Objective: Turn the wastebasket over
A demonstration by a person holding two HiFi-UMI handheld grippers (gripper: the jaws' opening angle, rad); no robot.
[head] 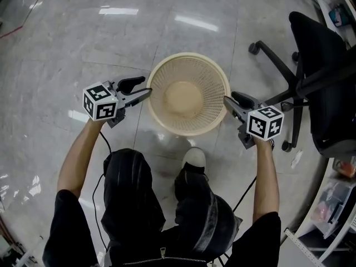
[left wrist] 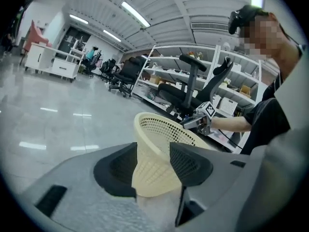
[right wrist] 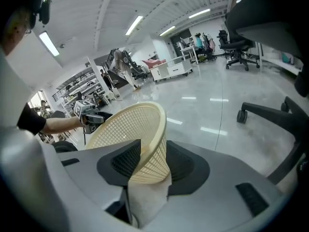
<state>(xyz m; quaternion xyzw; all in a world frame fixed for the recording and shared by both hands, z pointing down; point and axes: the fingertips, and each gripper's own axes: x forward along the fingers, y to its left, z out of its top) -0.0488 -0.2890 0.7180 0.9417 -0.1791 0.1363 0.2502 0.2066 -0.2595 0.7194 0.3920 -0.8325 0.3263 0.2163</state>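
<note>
Right now the cream plastic mesh wastebasket (head: pixel 188 93) stands mouth-up, axis vertical, on the glossy grey floor (head: pixel 83 38) squarely between the left gripper (head: pixel 148 92) and the right gripper (head: pixel 226 99), equally near, each with jaws spread astride an opposite rim wall, apparently not pinching.

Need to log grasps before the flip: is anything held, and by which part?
Nothing is held. The left gripper and right gripper each straddle the rim of the wastebasket, on opposite sides, with jaws apart and pads not pressing its mesh wall.
</note>
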